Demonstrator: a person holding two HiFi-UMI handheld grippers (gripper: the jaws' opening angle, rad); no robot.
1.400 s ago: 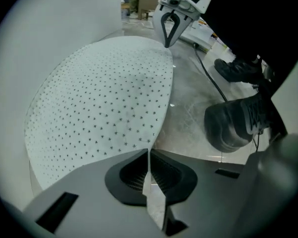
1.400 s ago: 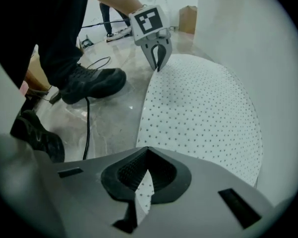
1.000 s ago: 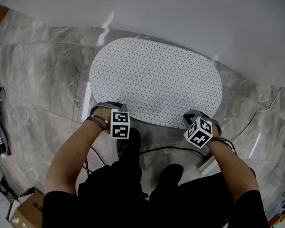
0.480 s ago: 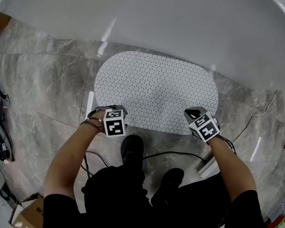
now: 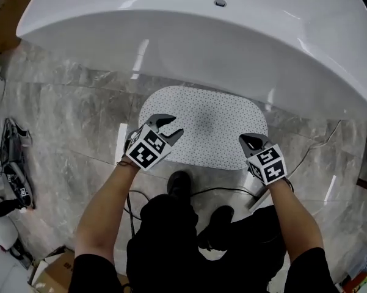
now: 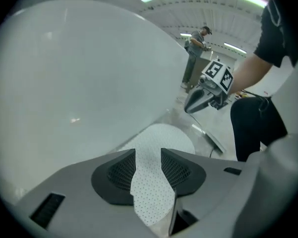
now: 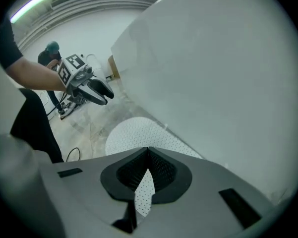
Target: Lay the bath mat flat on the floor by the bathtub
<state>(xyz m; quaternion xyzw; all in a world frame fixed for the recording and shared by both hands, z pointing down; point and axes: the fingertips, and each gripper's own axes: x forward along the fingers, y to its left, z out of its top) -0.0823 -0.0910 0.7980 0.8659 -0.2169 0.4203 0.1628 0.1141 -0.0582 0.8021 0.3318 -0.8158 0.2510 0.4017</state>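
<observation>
The left gripper (image 5: 169, 127) hangs in the air with its jaws apart. They have just been closing a little, and nothing stands between them. Its own view shows only the dotted white bath mat (image 6: 161, 138), far beyond the gap. The right gripper (image 5: 249, 141) also hangs clear. Its own view shows its jaw tips together, with nothing held.

Each gripper view shows the opposite gripper, which the head view shows only from above. The left gripper view has the right one raised at upper right, with its marker cube (image 6: 219, 75) on top. The right gripper view has the left one at upper left, its black jaws spread.

Only the head view takes in the whole mat. It is an oval lying flat on the grey marble floor (image 5: 67, 127), its far edge just beside the white bathtub (image 5: 201, 41). Both grippers are above its near edge. That view also shows a small round fitting (image 5: 220, 3) on the tub's rim. A black cable (image 5: 215, 190) runs on the floor by the person's shoes (image 5: 180, 182).

The gripper views add strip lights on the ceiling and a person (image 6: 194, 53) standing far off.
</observation>
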